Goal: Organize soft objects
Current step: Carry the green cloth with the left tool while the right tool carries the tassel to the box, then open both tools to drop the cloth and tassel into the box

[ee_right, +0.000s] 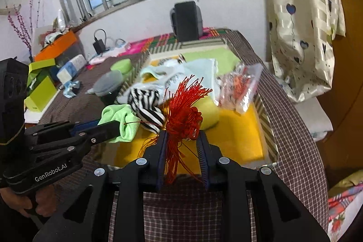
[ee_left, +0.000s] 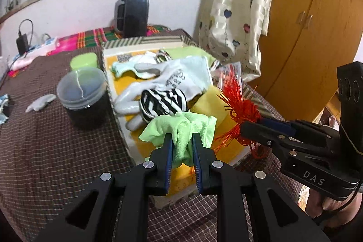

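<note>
two hand-held grippers hang over the near end of a shallow tray (ee_left: 106, 74) with a yellow floor and striped rim, which sits on a brown checked cloth (ee_left: 56, 151). the left gripper (ee_left: 181, 140) is clenched on a light green cloth (ee_left: 181, 126), bunched between its blue pads above the tray's near left corner. just to its right, the right gripper (ee_right: 182, 140) grasps a red tassel knot (ee_right: 183, 119), its threads fanning up and trailing down between the fingers. in the tray beyond them lie a black-and-white striped fabric ball (ee_left: 163, 103), a white glove (ee_left: 174, 81), a yellow sponge (ee_left: 211, 103) and a clear packet (ee_right: 242, 85) at the right. left of the tray stands a dark lidded jar (ee_left: 81, 94), with a green container (ee_left: 84, 60) farther back.
</note>
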`<state>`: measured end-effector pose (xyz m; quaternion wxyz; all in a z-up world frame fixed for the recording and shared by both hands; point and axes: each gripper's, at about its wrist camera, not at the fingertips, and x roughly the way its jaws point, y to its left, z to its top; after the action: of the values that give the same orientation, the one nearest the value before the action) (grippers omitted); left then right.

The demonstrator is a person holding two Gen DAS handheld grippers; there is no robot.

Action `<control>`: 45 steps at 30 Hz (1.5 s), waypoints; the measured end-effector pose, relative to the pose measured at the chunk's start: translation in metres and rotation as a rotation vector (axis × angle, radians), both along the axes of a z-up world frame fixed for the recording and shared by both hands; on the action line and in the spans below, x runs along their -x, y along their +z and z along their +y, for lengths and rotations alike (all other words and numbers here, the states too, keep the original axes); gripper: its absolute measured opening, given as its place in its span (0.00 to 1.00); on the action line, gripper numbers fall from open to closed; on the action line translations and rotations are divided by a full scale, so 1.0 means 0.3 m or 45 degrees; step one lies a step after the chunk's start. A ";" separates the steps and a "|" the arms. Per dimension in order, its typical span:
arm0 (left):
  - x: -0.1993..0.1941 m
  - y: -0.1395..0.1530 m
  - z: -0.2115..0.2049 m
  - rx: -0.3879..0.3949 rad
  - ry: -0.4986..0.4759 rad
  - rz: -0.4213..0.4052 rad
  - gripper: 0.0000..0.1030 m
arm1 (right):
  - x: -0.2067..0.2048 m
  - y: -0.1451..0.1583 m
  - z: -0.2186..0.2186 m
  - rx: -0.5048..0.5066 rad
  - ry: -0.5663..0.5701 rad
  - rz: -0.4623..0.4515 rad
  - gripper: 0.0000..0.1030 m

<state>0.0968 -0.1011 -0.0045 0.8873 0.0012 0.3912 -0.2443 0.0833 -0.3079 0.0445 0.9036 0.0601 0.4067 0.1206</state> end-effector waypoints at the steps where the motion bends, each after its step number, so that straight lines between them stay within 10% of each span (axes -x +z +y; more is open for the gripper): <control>1: -0.007 -0.012 -0.008 -0.004 -0.006 0.014 0.15 | -0.006 -0.009 -0.002 0.001 0.000 0.014 0.26; 15: -0.066 -0.064 -0.041 0.005 -0.034 0.099 0.26 | -0.050 -0.048 -0.008 0.031 0.012 0.084 0.35; 45: 0.114 0.089 0.173 0.093 0.135 -0.073 0.34 | 0.059 0.111 0.169 0.076 0.159 -0.090 0.41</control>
<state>0.0626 -0.0491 0.0221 0.9092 -0.0448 0.3561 -0.2110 0.0655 -0.2573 0.0777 0.9094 0.0032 0.3811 0.1666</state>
